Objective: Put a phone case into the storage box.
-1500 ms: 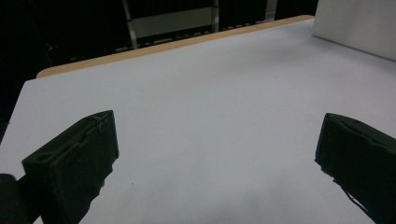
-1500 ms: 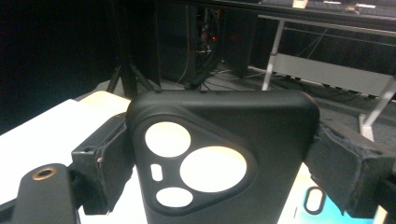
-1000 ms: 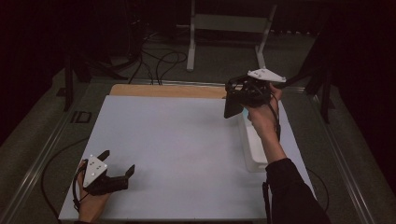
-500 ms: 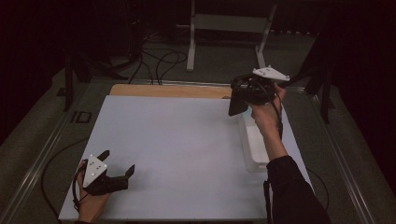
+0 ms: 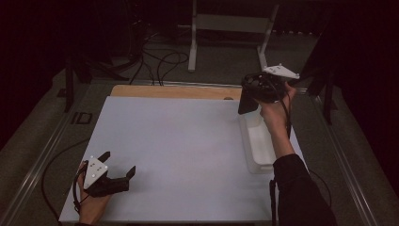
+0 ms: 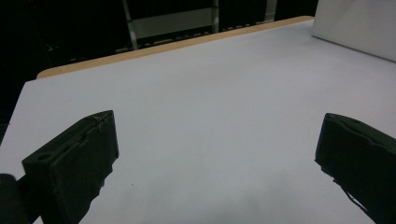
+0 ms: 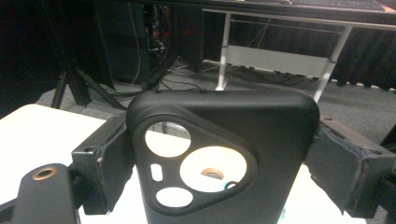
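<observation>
upper right of the frame, our right gripper (image 5: 249, 96) pinches a black phone case (image 7: 219, 158) above the white bin (image 5: 259, 146); left gripper (image 5: 115, 176) rests spread, lower left; next, we judge, lowering it onto the table

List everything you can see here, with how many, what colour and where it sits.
Phone case: one, black, clamped between the right gripper's jaws, held up over the table's far right.
Bin: one, white, on the mat's right edge.
Mat: one, white, covering the table.
Table: one, wooden strip showing at the far edge.
Metal frame: one, white, on the floor beyond the table.
Cables: several, black, on the floor behind.
Left gripper: one, black, open, near left corner.
Right gripper: one, black, far right.
</observation>
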The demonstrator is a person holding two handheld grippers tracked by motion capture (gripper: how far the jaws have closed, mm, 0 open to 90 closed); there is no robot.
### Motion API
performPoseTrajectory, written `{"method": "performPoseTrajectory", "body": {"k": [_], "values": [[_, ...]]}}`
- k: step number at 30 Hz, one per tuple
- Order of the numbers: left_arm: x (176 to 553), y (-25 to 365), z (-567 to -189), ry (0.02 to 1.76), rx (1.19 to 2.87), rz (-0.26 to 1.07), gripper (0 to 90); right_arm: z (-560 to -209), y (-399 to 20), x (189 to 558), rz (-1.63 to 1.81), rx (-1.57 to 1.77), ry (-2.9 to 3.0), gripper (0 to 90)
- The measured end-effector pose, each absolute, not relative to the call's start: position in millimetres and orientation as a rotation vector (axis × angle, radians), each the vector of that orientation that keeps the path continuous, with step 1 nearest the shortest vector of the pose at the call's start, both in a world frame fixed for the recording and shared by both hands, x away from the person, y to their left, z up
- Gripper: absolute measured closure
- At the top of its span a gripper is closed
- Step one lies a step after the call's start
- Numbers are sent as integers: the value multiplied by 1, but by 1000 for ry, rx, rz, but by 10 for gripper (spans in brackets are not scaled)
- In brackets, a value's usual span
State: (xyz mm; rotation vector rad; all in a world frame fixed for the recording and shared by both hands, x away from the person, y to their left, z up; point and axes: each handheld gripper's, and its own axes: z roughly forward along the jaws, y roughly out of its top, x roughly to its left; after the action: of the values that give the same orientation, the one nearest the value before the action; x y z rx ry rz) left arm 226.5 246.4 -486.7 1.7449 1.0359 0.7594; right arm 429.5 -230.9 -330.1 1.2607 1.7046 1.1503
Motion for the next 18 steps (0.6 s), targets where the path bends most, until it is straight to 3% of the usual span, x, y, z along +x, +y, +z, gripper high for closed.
{"method": "performPoseTrajectory", "body": {"k": [18], "values": [[226,246,-487,1034,1745,760,0,-336,-245,442,1074,1308,1676,141]]}}
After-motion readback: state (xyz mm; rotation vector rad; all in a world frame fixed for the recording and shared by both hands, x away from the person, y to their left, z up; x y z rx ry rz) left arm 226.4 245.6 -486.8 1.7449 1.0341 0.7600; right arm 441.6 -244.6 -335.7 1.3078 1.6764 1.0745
